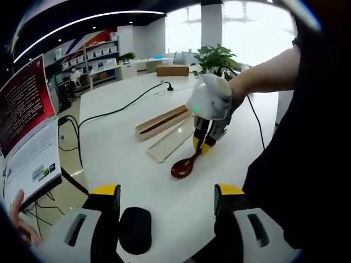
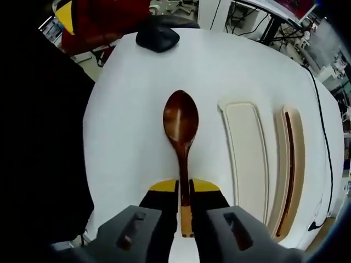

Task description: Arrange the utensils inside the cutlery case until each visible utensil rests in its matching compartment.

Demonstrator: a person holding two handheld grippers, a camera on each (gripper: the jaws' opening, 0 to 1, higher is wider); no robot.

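A brown wooden spoon (image 2: 180, 123) lies with its bowl on the white table (image 2: 126, 137), and my right gripper (image 2: 185, 190) is shut on its handle. To its right lies the cutlery case: a wide, pale, empty part (image 2: 247, 159) and a narrow wooden part (image 2: 290, 170) holding dark chopsticks. In the left gripper view, a gloved hand holds the right gripper (image 1: 202, 143) over the spoon (image 1: 182, 166), next to the pale part (image 1: 173, 143) and the wooden part (image 1: 163, 121). My left gripper (image 1: 167, 192) stands open, well short of the spoon.
A black mouse (image 1: 135, 230) rests on the table between the left jaws, and beyond the spoon's bowl as the mouse (image 2: 158, 37) in the right gripper view. A black cable (image 1: 118, 109) runs over the table's far side. A potted plant (image 1: 215, 57) stands at the far end. A printed sign (image 1: 27, 126) is at the left.
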